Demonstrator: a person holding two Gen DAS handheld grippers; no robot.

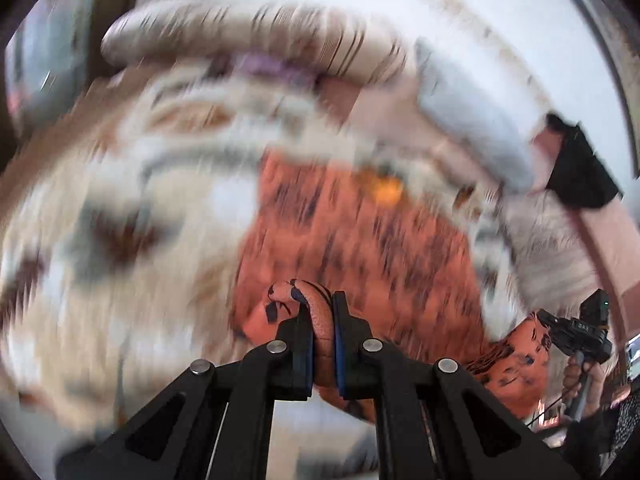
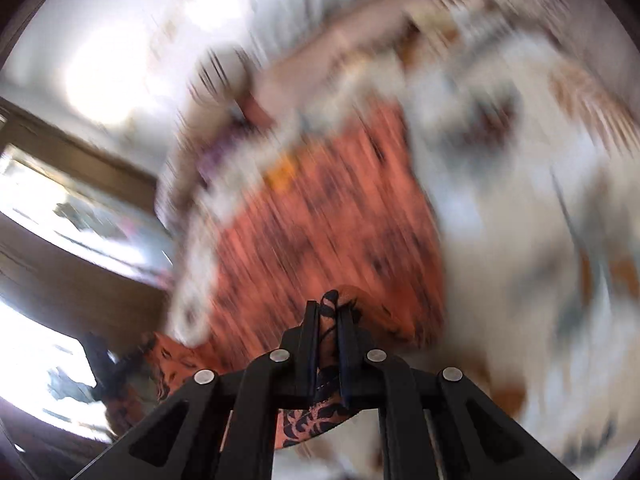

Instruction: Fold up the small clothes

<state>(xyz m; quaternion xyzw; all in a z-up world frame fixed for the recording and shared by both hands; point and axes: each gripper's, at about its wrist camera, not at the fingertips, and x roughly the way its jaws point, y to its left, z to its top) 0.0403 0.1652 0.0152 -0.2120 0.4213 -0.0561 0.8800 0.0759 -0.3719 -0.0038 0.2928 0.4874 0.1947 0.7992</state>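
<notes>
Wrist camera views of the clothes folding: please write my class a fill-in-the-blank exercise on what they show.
1. The left hand-held gripper is shut on a fold of ____ patterned cloth.
2. The right hand-held gripper is ____ on the same cloth.
3. The cloth's pattern is printed in a ____ colour.
4. The cloth lies on a ____ bedspread that is mostly pale.

Missing words: orange; shut; dark; patterned
</notes>
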